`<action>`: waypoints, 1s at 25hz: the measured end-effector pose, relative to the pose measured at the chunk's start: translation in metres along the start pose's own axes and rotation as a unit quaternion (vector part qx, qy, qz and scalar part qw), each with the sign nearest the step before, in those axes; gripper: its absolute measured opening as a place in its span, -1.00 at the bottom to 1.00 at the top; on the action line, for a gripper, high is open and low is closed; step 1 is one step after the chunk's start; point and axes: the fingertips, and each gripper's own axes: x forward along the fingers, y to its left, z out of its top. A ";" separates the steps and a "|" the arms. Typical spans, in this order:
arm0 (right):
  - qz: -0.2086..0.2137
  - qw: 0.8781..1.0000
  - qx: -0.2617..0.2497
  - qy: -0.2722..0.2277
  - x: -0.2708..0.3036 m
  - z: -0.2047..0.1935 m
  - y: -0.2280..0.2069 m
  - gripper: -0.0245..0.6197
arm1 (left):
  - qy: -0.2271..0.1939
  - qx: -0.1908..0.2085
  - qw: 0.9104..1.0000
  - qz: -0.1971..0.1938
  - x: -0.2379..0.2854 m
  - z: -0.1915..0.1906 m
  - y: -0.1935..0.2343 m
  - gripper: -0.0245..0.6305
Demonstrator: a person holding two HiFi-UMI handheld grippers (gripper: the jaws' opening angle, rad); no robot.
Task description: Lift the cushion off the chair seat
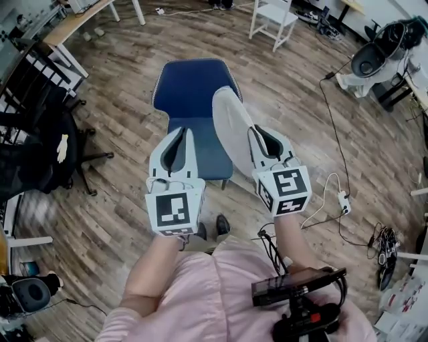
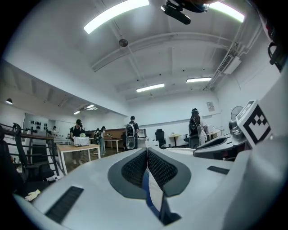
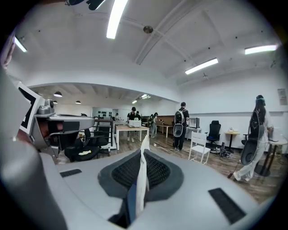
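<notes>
In the head view a blue chair (image 1: 187,83) stands on the wood floor straight ahead. Its cushion (image 1: 231,127) is blue on one face and pale on the other, and its right side is tilted up, showing the pale face. My left gripper (image 1: 179,131) is shut on the cushion's left front edge, and my right gripper (image 1: 258,131) is shut on the raised right edge. In the left gripper view a thin blue and white cushion edge (image 2: 153,193) sits pinched in the left gripper (image 2: 146,150). The right gripper view shows the white and blue cushion edge (image 3: 140,179) standing up in the right gripper (image 3: 143,152).
A black office chair (image 1: 40,143) stands at the left and a white chair (image 1: 273,20) at the back. Cables and a power strip (image 1: 344,200) lie on the floor at the right. A wooden table (image 1: 73,23) is far left. Several people stand far off.
</notes>
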 end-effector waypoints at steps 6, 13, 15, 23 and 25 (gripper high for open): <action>0.000 0.999 -0.008 -0.039 -0.016 0.041 0.050 -0.85 | -0.020 -0.001 1.000 0.006 -0.029 0.026 0.034 -0.88; 0.001 0.998 -0.024 -0.050 -0.028 0.047 0.088 -0.85 | -0.035 0.001 0.999 0.003 -0.054 0.037 0.047 -0.88; -0.003 0.998 -0.030 -0.054 -0.032 0.050 0.093 -0.86 | -0.040 0.003 0.999 -0.003 -0.059 0.041 0.044 -0.88; -0.009 0.997 -0.035 -0.063 -0.040 0.059 0.098 -0.86 | -0.049 -0.003 0.999 -0.016 -0.064 0.049 0.035 -0.88; -0.010 0.997 -0.037 -0.064 -0.041 0.060 0.098 -0.86 | -0.050 0.007 0.999 -0.019 -0.064 0.048 0.036 -0.88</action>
